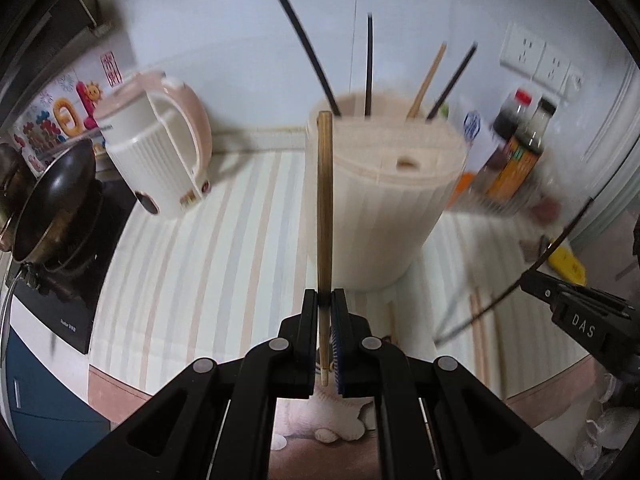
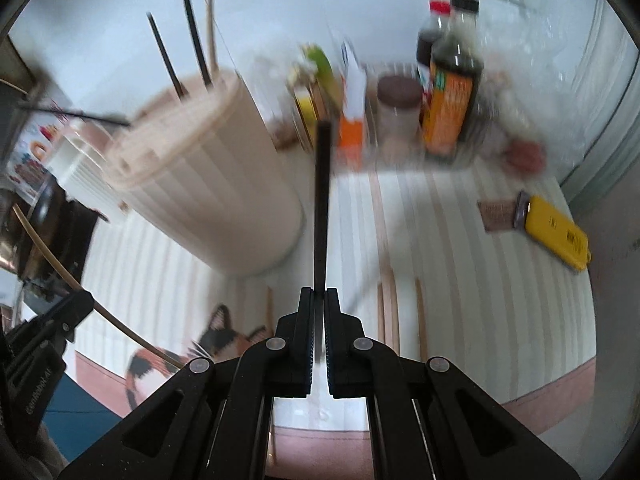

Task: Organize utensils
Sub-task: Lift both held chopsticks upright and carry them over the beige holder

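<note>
Left gripper (image 1: pixel 325 300): clamped on a wooden chopstick (image 1: pixel 324 216), held upright before the cream holder (image 1: pixel 380 208).
Right gripper (image 2: pixel 319 296): closed on a black chopstick (image 2: pixel 322 208), pointed up.
Holder contents: four chopsticks (image 1: pixel 370 64), seemingly three black.
Striped mat (image 2: pixel 460 264): blurred wooden sticks are seen lying flat.

Kettle (image 1: pixel 156 148) left of utensil holder (image 1: pixel 380 200) on desk (image 1: pixel 208 240); bottles (image 1: pixel 520 136) far right; loose chopsticks (image 2: pixel 390 312) near, right of holder
</note>
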{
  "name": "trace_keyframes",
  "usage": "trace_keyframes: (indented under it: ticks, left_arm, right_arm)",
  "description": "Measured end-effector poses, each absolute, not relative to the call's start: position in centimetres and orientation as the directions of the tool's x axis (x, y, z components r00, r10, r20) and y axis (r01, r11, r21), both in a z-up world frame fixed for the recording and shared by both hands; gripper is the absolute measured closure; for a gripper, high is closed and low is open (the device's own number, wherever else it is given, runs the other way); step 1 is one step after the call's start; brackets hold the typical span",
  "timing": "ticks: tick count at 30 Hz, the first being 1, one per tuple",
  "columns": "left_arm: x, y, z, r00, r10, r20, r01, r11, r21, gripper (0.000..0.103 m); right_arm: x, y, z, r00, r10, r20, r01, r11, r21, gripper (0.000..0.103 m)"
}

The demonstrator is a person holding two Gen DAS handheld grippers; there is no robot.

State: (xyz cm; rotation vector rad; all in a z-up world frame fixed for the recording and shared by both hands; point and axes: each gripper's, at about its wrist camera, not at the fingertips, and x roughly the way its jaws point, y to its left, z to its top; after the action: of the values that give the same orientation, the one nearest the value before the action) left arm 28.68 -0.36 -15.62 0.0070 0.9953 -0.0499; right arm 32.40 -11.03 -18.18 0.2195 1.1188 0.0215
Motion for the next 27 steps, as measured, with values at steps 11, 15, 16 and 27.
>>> trace_keyframes:
  ticks: [11, 15, 16, 27]
  left_arm:
    - [28.2, -0.7, -6.9, 0.698, 0.004, -0.716, 0.013, 1.000, 0.018, 0.099]
    - [28.8, -0.5, -5.6, 0.715, 0.009, -0.699, -0.008, 1.000, 0.005, 0.099]
    - [28.9, -0.5, -5.3, 0.718, 0.011, -0.696, -0.011, 1.000, 0.005, 0.099]
    - [31.4, -0.5, 0.3, 0.762, -0.046, -0.646, -0.027, 0.994, -0.102, 0.099]
  right_arm:
    - [33.7, -10.0, -9.1, 0.551, 0.178, -0.815, -0.019, 0.979, 0.201, 0.099]
    - [33.9, -9.6, -6.8, 0.573, 0.183, -0.799, -0.035, 0.979, 0.199, 0.099]
    - [33.9, -9.5, -6.3, 0.578, 0.186, -0.794, -0.039, 0.979, 0.201, 0.099]
    - [34.5, -9.8, -0.1, 0.631, 0.229, -0.742, -0.091, 0.971, 0.223, 0.099]
